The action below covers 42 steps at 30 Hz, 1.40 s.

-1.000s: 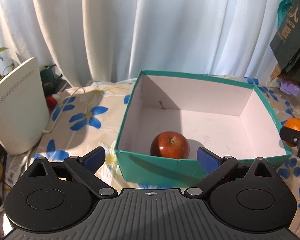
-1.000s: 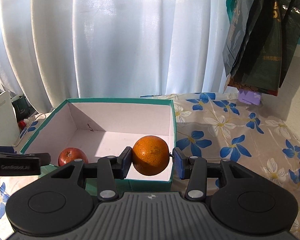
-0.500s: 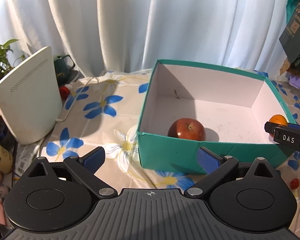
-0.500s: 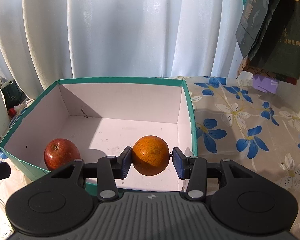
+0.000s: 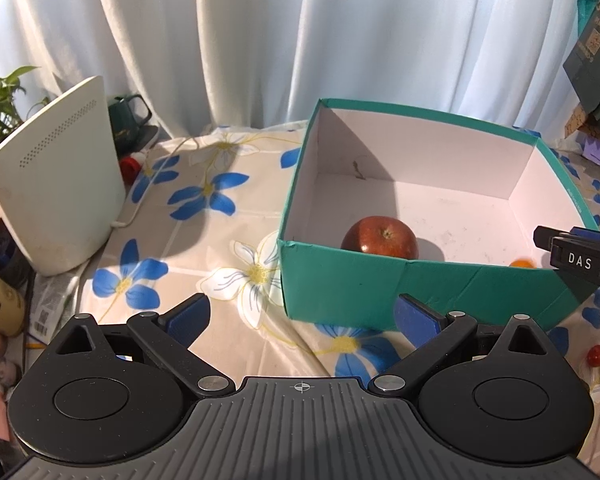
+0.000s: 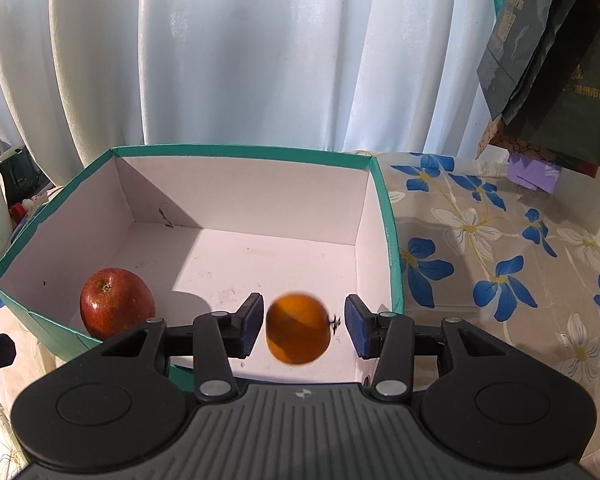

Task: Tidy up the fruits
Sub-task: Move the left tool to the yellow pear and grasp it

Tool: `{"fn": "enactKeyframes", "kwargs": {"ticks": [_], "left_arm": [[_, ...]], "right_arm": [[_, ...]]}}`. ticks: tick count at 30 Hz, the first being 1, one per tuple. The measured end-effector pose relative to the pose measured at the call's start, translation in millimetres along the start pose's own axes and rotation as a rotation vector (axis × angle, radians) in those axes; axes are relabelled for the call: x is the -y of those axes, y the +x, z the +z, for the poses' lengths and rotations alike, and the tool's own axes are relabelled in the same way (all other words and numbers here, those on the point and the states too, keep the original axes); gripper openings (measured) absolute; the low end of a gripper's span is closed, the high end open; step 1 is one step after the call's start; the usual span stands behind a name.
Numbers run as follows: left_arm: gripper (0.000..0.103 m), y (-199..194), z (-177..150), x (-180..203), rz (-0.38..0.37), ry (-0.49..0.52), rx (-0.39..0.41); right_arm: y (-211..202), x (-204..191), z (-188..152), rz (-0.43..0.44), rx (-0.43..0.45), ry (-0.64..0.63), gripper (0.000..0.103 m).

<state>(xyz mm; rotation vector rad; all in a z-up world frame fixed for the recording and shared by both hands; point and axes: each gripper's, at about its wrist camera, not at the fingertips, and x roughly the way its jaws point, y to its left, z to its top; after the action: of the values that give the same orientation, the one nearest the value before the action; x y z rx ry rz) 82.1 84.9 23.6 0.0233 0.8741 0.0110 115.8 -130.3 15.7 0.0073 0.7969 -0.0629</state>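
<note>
A teal box (image 5: 420, 292) with a white inside stands on the flowered tablecloth. A red apple (image 5: 380, 238) lies in its near left corner, also in the right wrist view (image 6: 116, 302). My right gripper (image 6: 304, 326) is open over the box's near right part. The orange (image 6: 298, 328) is blurred between its pads, touching neither, dropping into the box (image 6: 388, 240). Only its top (image 5: 522, 263) shows in the left wrist view, beside the right gripper's finger (image 5: 576, 258). My left gripper (image 5: 300, 316) is open and empty, in front of the box's near left corner.
A white router-like device (image 5: 56, 200), a dark mug (image 5: 128, 114) and a plant (image 5: 0, 100) stand at the left. Dark bags (image 6: 548, 60) hang at the right. A small red fruit (image 5: 595, 356) lies on the cloth near the box's front right. White curtains close the back.
My right gripper moved forward over the box and opened, letting go of the orange, which now falls. My left gripper drew back and to the left, away from the box.
</note>
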Motion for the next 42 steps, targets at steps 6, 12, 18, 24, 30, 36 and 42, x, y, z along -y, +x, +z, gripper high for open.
{"fn": "enactKeyframes", "kwargs": {"ticks": [6, 12, 18, 24, 30, 36, 42], "left_arm": [[0.101, 1, -4, 0, -0.012, 0.007, -0.009], [0.101, 1, -22, 3, -0.051, 0.026, -0.030], [0.101, -5, -39, 15, -0.119, 0.069, -0.031], [0.101, -1, -52, 39, -0.197, 0.140, -0.033], [0.101, 3, -59, 51, -0.267, 0.136, -0.069], [0.101, 9, -61, 67, -0.265, 0.176, -0.099], [0.100, 20, -58, 73, -0.252, 0.187, -0.137]], "right_arm": [[-10, 4, 2, -0.004, 0.007, 0.013, 0.050], [-66, 6, -5, 0.017, 0.131, 0.030, 0.089], [-122, 13, -31, 0.010, 0.241, 0.079, 0.103], [-134, 20, -59, -0.018, 0.183, 0.116, 0.103], [-142, 32, -76, -0.049, 0.159, 0.155, 0.103], [-143, 37, -84, -0.076, 0.147, 0.153, 0.103], [-142, 45, -86, -0.085, 0.144, 0.169, 0.103]]}}
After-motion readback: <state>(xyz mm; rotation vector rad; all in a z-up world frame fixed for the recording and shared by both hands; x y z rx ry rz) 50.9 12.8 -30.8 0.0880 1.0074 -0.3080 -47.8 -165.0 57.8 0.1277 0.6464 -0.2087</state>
